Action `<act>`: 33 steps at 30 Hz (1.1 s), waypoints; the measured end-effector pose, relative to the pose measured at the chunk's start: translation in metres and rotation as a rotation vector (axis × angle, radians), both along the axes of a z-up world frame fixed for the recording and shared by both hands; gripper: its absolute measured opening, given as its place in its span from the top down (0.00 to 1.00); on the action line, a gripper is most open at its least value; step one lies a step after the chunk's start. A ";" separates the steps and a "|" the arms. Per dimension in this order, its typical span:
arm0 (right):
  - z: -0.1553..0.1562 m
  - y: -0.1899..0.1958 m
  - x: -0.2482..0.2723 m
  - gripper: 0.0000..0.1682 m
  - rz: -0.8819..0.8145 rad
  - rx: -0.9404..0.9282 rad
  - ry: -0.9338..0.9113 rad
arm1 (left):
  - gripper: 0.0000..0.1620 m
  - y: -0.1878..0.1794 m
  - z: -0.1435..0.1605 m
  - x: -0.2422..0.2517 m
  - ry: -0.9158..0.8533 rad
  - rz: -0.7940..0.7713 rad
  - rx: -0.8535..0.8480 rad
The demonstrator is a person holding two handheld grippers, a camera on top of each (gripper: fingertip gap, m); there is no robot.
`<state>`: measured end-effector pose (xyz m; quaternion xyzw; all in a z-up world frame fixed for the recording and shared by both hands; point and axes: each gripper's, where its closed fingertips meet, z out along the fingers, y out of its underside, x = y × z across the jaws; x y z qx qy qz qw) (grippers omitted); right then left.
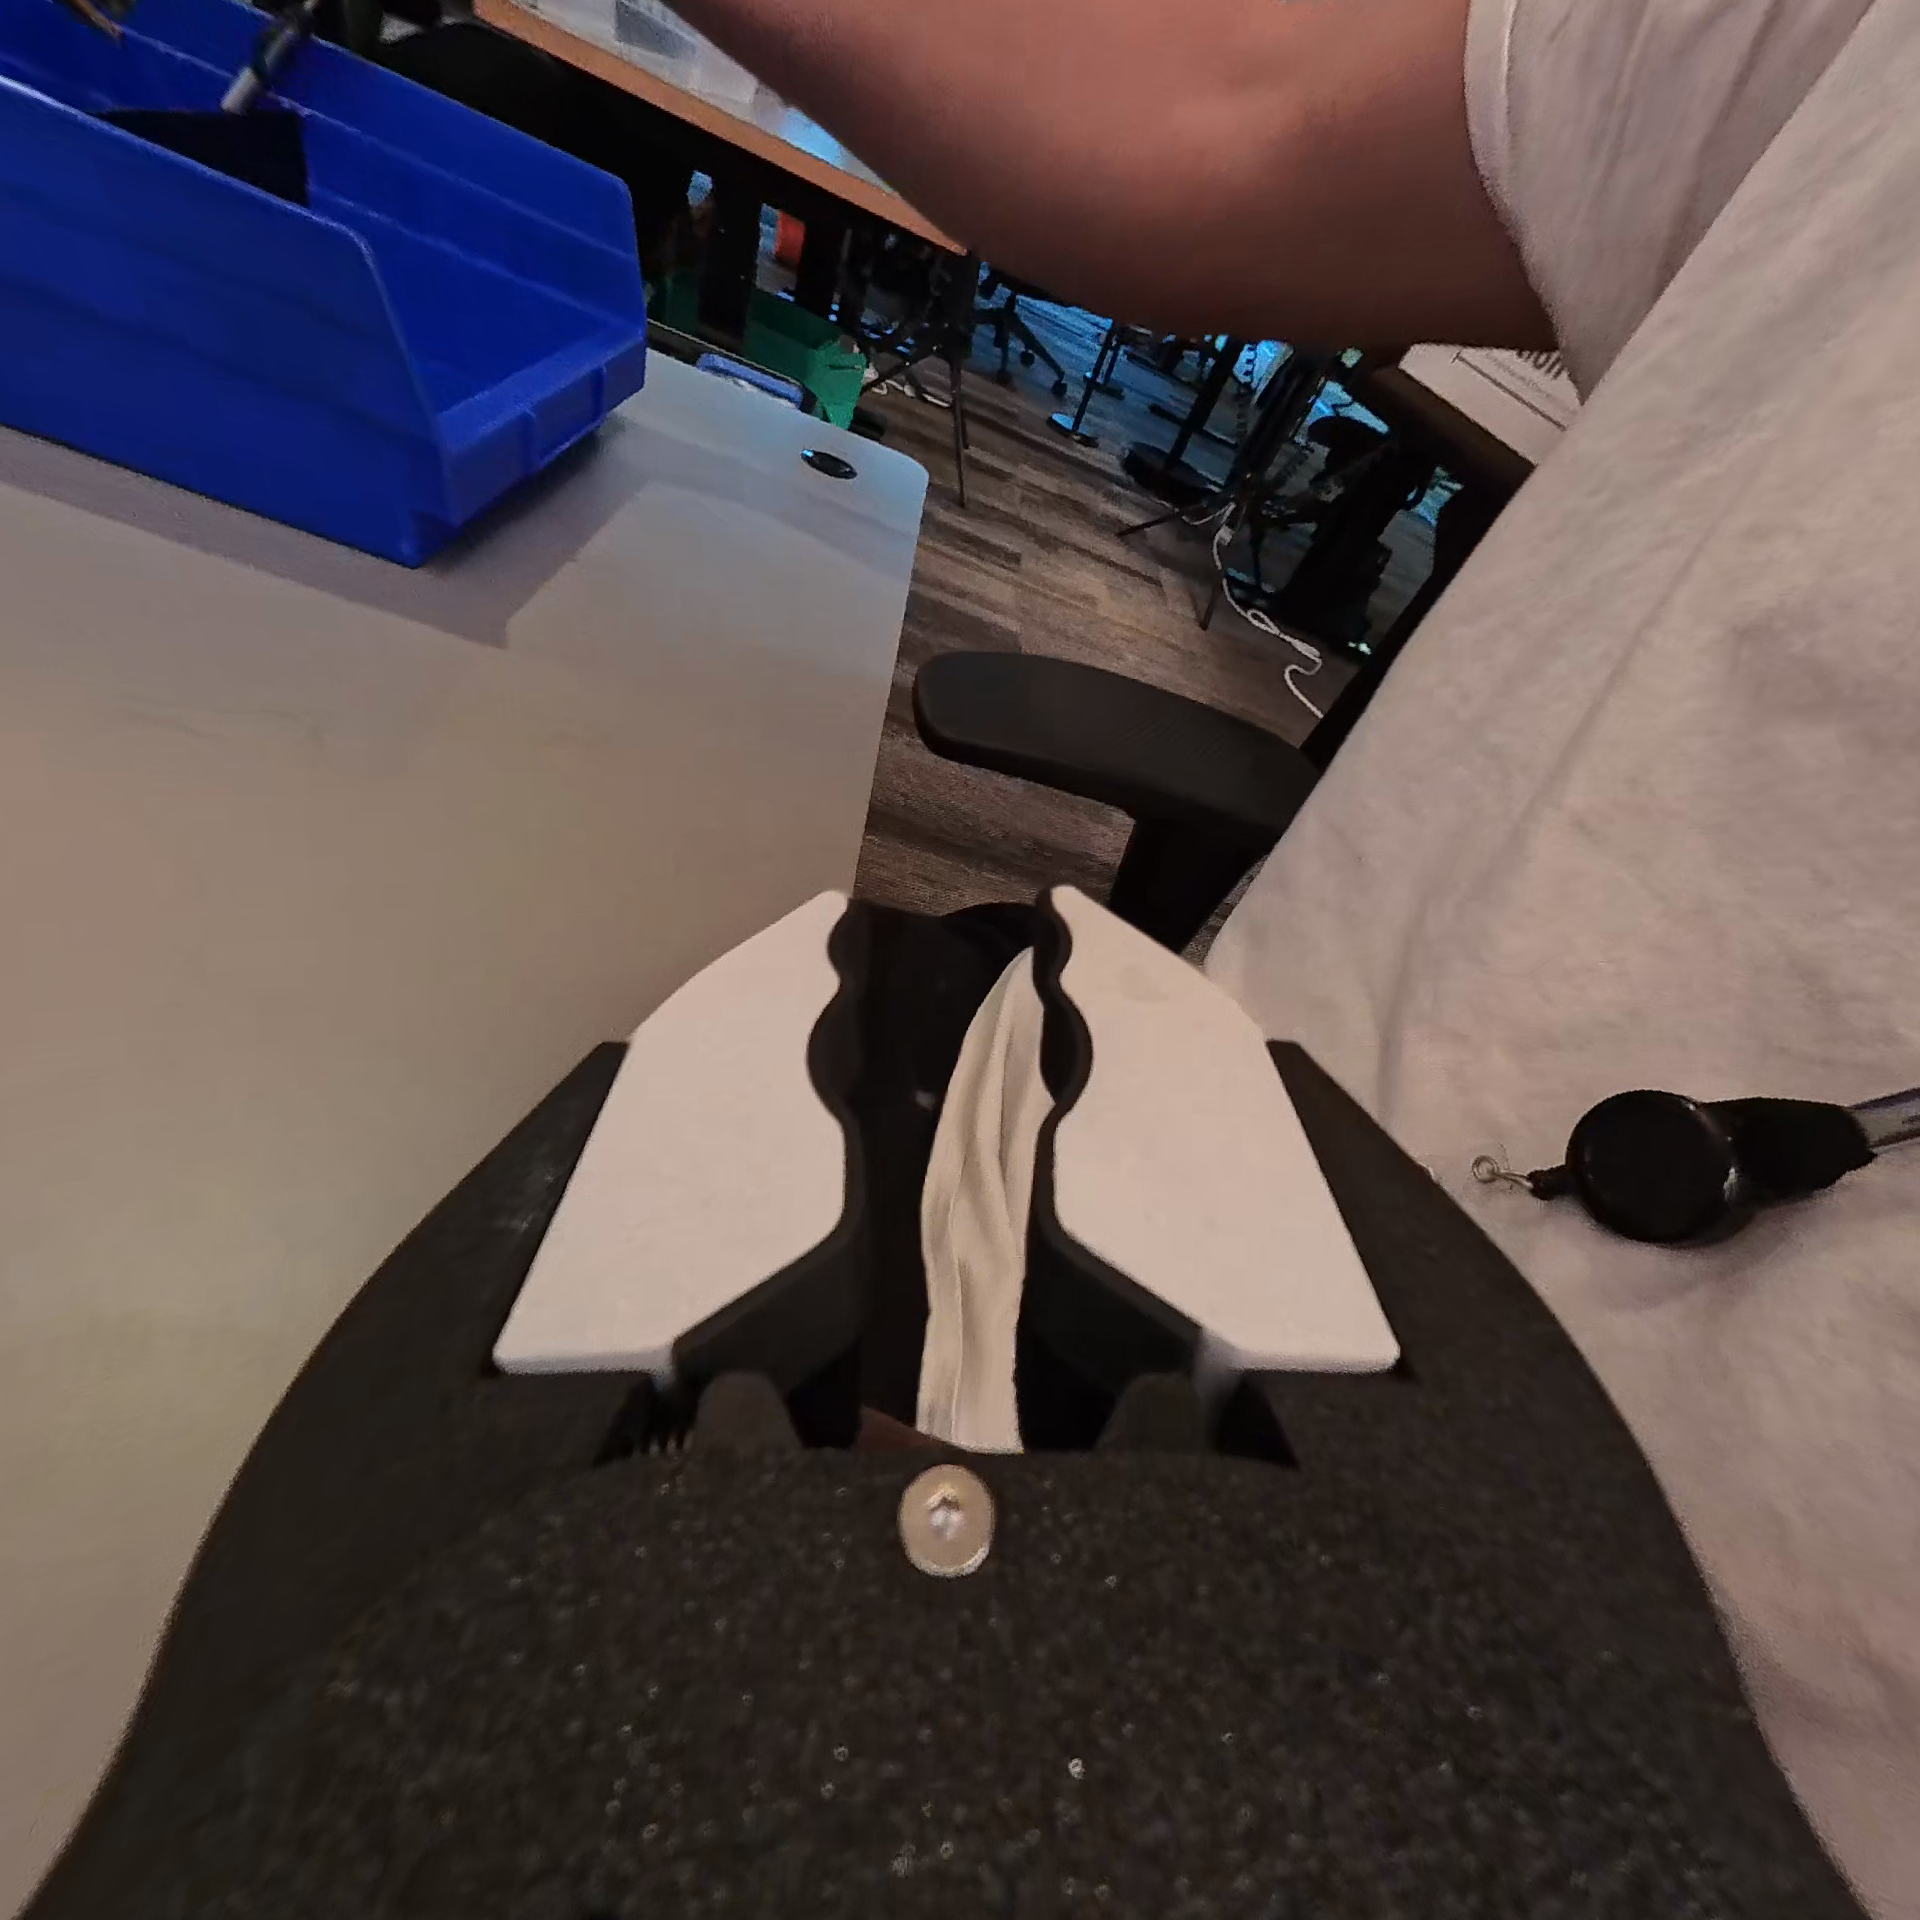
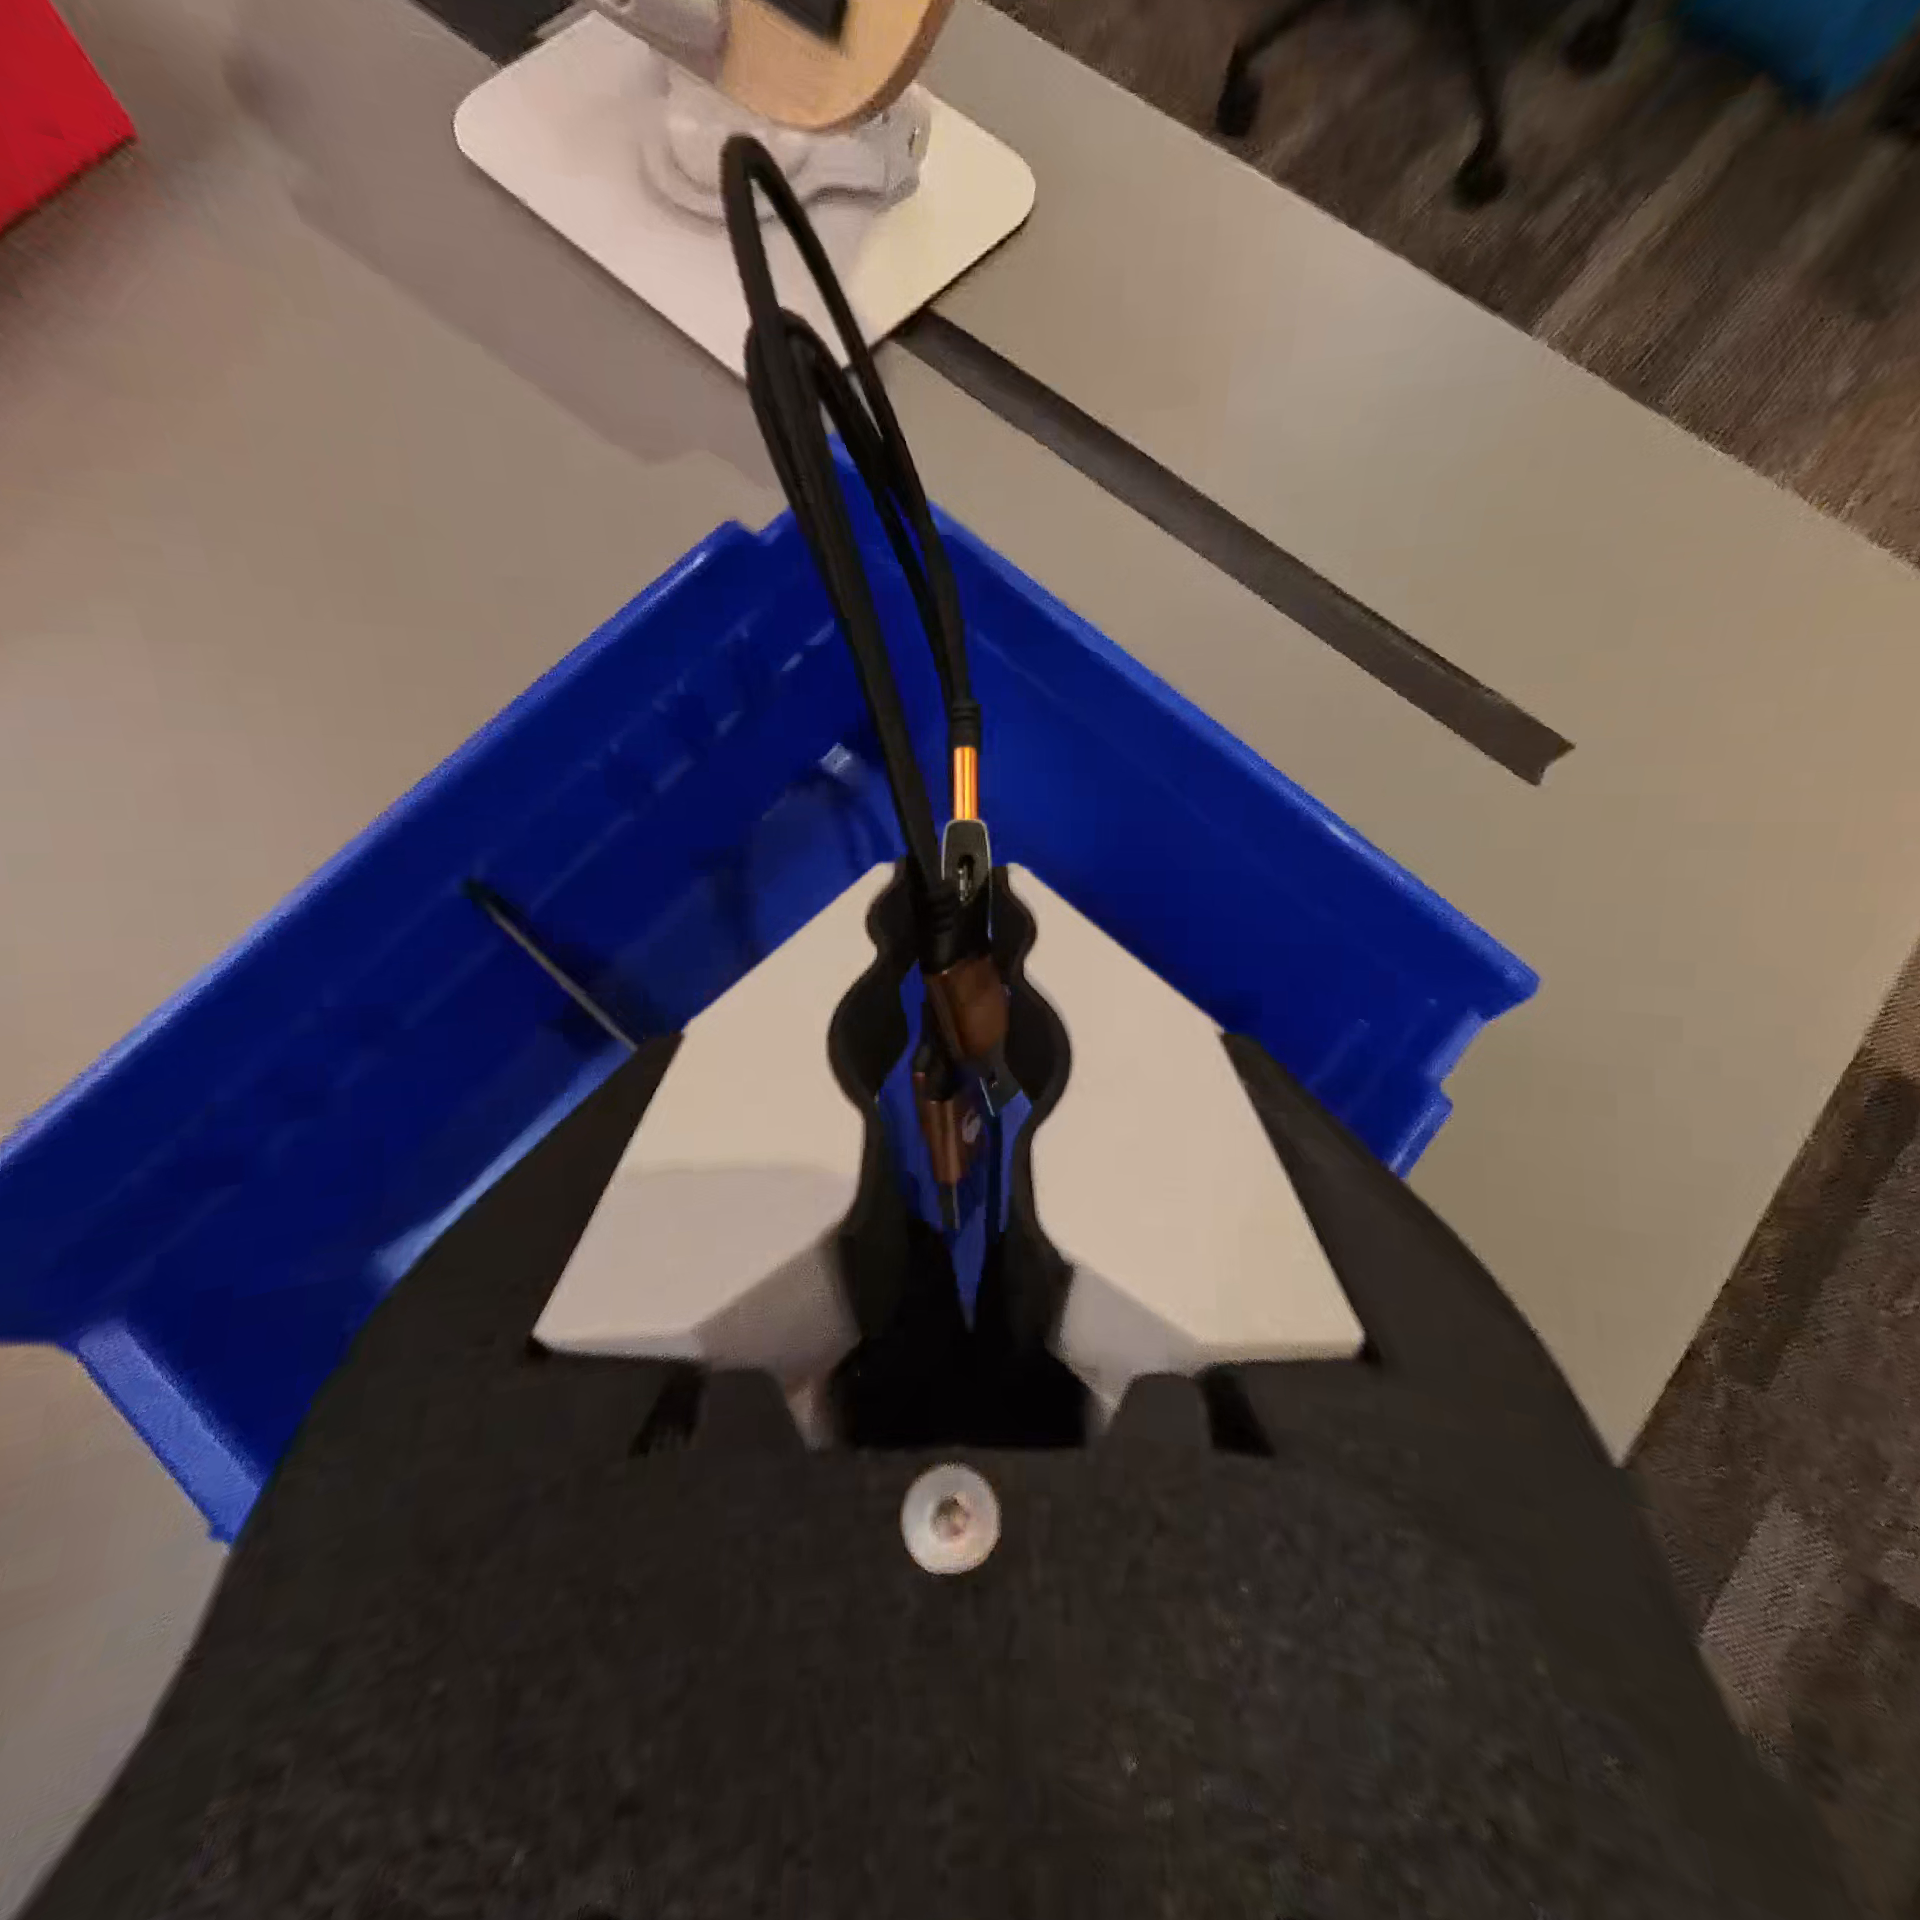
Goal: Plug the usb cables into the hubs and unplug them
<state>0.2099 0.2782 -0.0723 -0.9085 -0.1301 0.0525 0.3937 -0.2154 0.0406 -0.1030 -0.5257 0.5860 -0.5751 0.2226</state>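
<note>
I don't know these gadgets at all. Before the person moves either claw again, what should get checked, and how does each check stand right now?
1. Right gripper has a firm hold on the black cable: ok, fingers closed on its bunched plug ends.
2. Cable is above the blue bin: ok, the loop hangs over it.
3. Bin has room: cannot tell, the gripper hides much of the inside.
4. Left gripper is free: ok, open with nothing gripped; only the white shirt shows through the gap.
5. Left gripper clear of the grey table: ok, it sits beside the edge.
6. Cable clear of the white stand: cannot tell.
</note>
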 end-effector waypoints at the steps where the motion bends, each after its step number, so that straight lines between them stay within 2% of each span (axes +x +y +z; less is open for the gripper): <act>1: -0.001 0.004 0.002 0.93 -0.025 -0.026 0.015 | 0.81 0.001 -0.001 -0.001 0.004 0.007 -0.002; 6: -0.013 0.013 -0.022 0.91 0.064 -0.242 0.144 | 0.82 0.005 -0.002 -0.006 0.007 0.038 -0.024; 11: -0.025 0.037 -0.055 0.91 0.146 -0.316 0.103 | 0.82 0.012 -0.009 -0.006 0.028 0.051 -0.029; 16: -0.055 0.027 -0.090 0.90 0.213 -0.404 0.093 | 0.82 0.018 -0.007 -0.009 0.024 0.080 -0.019; 17: -0.053 0.029 -0.090 0.89 0.197 -0.372 0.078 | 0.82 0.020 -0.007 -0.010 0.020 0.092 -0.015; 19: -0.039 0.028 -0.090 0.80 0.152 -0.295 0.100 | 0.82 0.027 -0.007 -0.012 0.020 0.128 -0.005; 22: 0.011 0.018 -0.074 0.78 0.011 -0.068 0.058 | 0.82 0.047 -0.005 -0.015 0.006 0.230 0.061; 24: 0.052 -0.003 -0.063 0.78 -0.127 0.131 -0.017 | 0.82 0.066 -0.001 -0.019 -0.005 0.329 0.133; 26: 0.080 -0.034 -0.081 0.79 -0.201 0.318 -0.004 | 0.82 0.086 0.004 -0.026 -0.010 0.421 0.206; 28: 0.073 -0.066 -0.124 0.79 -0.181 0.415 0.051 | 0.82 0.104 0.008 -0.033 -0.003 0.492 0.244; 33: -0.015 -0.121 -0.235 0.83 -0.141 0.457 0.246 | 0.82 0.139 0.013 -0.056 0.122 0.554 0.225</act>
